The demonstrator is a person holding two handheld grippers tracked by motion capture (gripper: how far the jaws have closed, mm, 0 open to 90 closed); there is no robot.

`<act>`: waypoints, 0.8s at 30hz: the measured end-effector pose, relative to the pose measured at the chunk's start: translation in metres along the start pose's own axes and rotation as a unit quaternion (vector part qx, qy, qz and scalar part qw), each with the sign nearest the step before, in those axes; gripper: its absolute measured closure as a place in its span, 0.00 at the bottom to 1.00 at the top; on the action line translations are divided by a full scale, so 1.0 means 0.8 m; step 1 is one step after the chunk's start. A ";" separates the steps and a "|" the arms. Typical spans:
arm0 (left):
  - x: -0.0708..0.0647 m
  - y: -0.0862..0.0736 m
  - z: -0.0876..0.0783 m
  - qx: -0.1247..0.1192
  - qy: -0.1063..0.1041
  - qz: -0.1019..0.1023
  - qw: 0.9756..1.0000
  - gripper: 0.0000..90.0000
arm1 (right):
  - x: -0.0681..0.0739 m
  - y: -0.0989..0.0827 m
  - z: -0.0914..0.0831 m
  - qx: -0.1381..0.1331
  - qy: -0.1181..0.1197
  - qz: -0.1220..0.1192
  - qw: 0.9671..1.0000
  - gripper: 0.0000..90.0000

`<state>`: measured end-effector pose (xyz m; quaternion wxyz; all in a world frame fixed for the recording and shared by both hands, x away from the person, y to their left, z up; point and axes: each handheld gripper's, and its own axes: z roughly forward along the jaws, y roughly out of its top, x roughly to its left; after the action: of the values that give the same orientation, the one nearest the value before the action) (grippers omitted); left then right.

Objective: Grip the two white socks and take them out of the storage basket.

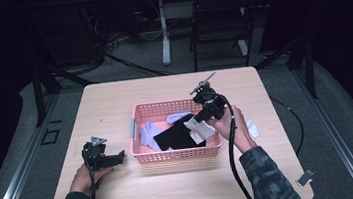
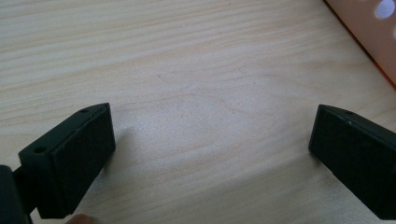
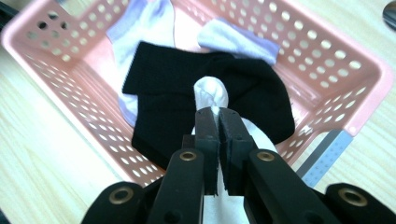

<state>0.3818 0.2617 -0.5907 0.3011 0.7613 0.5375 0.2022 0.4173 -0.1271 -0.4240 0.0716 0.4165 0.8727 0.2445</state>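
High view: the pale wood-grain table point(image 1: 115, 106) carries a pink perforated plastic basket point(image 1: 138, 115) with soft lilac-edged socks point(image 1: 149, 134) and a ribbed black sock point(image 1: 181, 135) lying inside. Above its right side, the right gripper point(image 3: 218, 112) is clamped on a white sock point(image 3: 211, 95), which hangs over the black one. Another white sock point(image 1: 253, 128) lies on the table to the right. The left gripper point(image 2: 210, 140) rests just beside the basket, jaws wide apart and holding nothing.

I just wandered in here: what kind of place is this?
Probably a recording lab or studio: a lone wooden table in a dark room, cables on the floor, and handheld grippers sorting socks in a pink basket.
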 end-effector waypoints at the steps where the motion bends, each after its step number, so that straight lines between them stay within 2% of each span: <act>1: 0.000 0.000 0.000 0.000 0.000 0.000 1.000 0.00 | 0.000 0.001 -0.003 -0.002 0.001 -0.001 1.000 0.97; 10: 0.000 0.000 0.000 0.000 0.000 -0.001 1.000 0.00 | -0.001 0.018 -0.019 -0.014 0.002 -0.013 1.000 0.97; 13: 0.000 0.000 0.000 0.000 0.000 -0.001 1.000 0.00 | -0.002 0.022 -0.021 -0.023 -0.001 -0.009 1.000 0.97; 15: 0.000 0.000 0.000 0.000 0.000 -0.001 1.000 0.00 | -0.002 0.026 -0.026 -0.018 -0.005 -0.013 1.000 0.97; 20: 0.000 0.000 0.000 0.000 0.000 -0.001 1.000 0.00 | -0.002 0.029 -0.031 -0.036 -0.003 -0.007 0.999 0.97; 24: 0.000 0.000 0.000 0.000 0.001 -0.001 1.000 0.00 | -0.004 0.029 -0.039 -0.038 -0.004 -0.009 0.999 0.97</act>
<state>0.3817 0.2621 -0.5907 0.3006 0.7606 0.5386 0.2026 0.4249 -0.1288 -0.3858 0.0930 0.4067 0.8662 0.2749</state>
